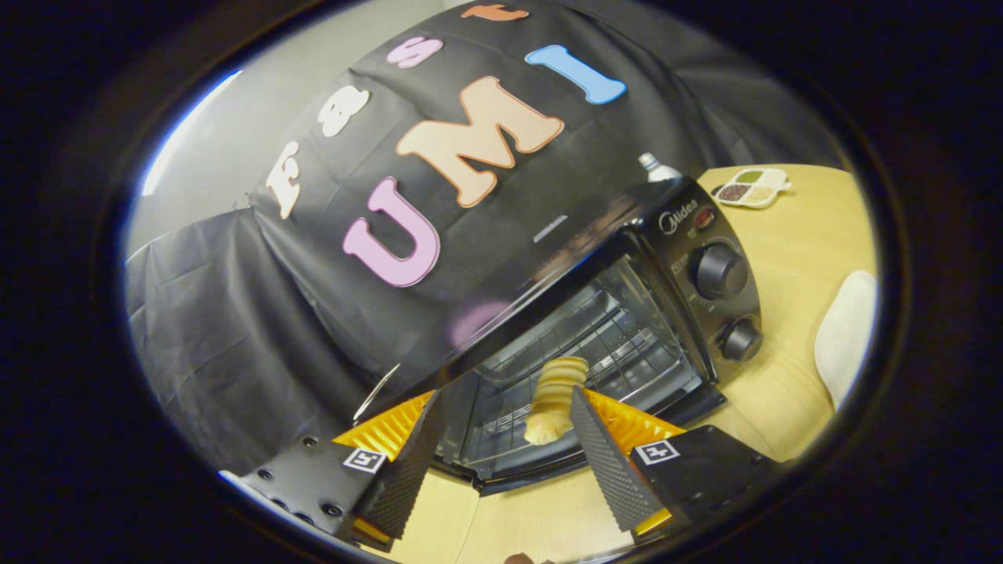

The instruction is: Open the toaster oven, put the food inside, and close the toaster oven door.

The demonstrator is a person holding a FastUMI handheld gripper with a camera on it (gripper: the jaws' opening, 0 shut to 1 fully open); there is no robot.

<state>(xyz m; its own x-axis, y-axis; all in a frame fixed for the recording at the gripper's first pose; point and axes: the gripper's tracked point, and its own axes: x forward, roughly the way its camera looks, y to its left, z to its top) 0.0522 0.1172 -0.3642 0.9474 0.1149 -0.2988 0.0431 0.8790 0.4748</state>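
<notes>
A tilted fisheye view looks forward along a hand-held gripper (pixel 501 450) toward a black toaster oven (pixel 619 313) standing on a pale wooden table (pixel 791 376). The oven door (pixel 541 458) is down and open, lying flat toward the gripper, and the wire rack (pixel 603 345) inside the chamber is plainly visible. The gripper's two fingers are spread wide apart and hold nothing. The food (pixel 555 399), a ridged, pale yellow spiral piece that looks like a twisted pastry or potato, lies just ahead of the fingers, at the front of the oven's mouth, over the inner edge of the open door and the front of the rack; whether it rests fully on the rack cannot be told. Its long axis runs front to back, pointing into the chamber, roughly in line with the fingers. It sits much closer to the right finger than the left, close against that finger's inner face, though contact cannot be confirmed. Two round knobs (pixel 725 301) sit on the oven's control panel to the right. Beyond the oven, a small divided dish of dried grains (pixel 751 186) rests on the table, and a white rounded object (pixel 846 333) lies to the right. The likely remaining step is lifting the door shut.
</notes>
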